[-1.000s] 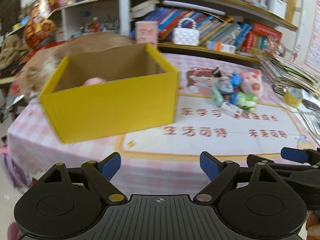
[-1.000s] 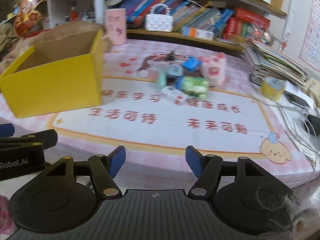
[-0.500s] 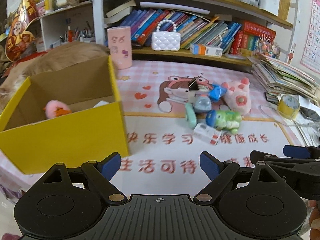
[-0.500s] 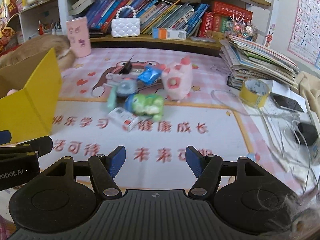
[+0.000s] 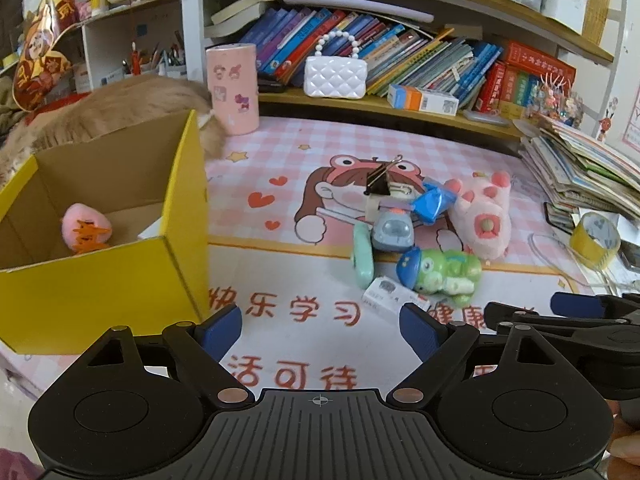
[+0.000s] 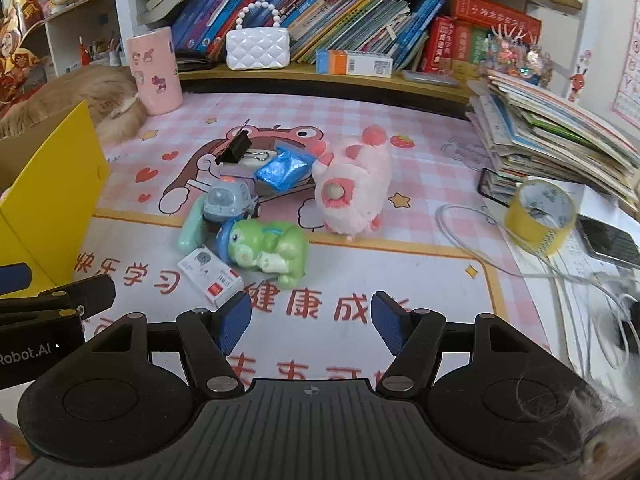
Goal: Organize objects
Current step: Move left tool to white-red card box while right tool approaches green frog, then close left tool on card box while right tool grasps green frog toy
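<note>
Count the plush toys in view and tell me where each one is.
2. A small pink plush lies inside the yellow box. A pink pig plush lies on the mat, right of the green frog toy. The box walls may hide more.

Both tools are matte black plastic. The left gripper [image 5: 320, 330] has blue pads [image 5: 220, 330], brass-coloured pivot screws, round side discs and a ribbed centre with a crosshair. The right gripper [image 6: 311, 322] matches; "Robot.AI" is printed white at nine o'clock.

One yellow box [image 5: 120, 280], two plush toys [image 6: 354, 192], perhaps seven small items [image 6: 236, 202]
</note>
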Demonstrator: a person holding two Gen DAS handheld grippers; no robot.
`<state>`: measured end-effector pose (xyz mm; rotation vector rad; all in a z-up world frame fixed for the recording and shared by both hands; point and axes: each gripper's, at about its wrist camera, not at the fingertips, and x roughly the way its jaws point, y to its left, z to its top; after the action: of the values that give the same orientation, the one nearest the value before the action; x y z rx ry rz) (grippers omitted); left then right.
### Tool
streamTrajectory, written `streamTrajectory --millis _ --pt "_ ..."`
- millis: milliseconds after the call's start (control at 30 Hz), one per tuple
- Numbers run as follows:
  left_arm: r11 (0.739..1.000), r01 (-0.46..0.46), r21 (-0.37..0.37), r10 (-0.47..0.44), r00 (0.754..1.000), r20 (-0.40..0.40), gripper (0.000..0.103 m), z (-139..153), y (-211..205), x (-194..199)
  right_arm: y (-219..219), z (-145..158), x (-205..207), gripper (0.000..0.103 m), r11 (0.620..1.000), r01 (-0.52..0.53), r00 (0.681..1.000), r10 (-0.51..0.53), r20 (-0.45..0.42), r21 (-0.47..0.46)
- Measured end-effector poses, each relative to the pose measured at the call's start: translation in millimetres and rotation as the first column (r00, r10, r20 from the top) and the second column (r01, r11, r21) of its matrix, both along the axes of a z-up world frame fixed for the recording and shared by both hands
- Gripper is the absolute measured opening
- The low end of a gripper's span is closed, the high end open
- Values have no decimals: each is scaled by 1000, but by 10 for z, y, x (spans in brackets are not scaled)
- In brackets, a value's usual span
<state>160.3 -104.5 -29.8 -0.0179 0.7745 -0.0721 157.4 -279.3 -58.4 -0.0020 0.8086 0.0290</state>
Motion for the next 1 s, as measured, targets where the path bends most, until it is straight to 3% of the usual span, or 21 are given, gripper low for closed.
streamTrajectory --millis 133,267,433,600,833,867,900,1000 --pt "1000 15 4 -15 1000 -19 86 -32 -113 90 -89 -16 118 64 1000 -9 1000 9 -1 29" --pt "998 63 12 -62 995 -75 74 -116 -257 213 -189 -30 242 61 997 -1 1000 2 -16 71" --pt "992 122 42 -118 989 -86 73 -229 -447 310 -339 -3 351 61 993 35 999 -34 -10 113" --pt "994 107 18 -104 987 -121 73 -419 -526 499 -442 1 427 61 992 42 999 -40 -15 115" --pt "989 138 55 -131 986 -107 73 -563 -645 690 -506 19 456 62 991 28 999 -26 -21 127" --pt "988 146 59 -139 984 -110 70 -576 -653 708 -507 18 459 62 991 24 1000 -21 -22 130" --pt "985 162 50 -155 981 -116 59 -587 -655 719 -509 16 462 62 991 22 1000 -19 -24 133" --pt "984 175 33 -170 978 -120 58 -588 -638 698 -499 12 479 63 989 11 1000 -7 -28 147"
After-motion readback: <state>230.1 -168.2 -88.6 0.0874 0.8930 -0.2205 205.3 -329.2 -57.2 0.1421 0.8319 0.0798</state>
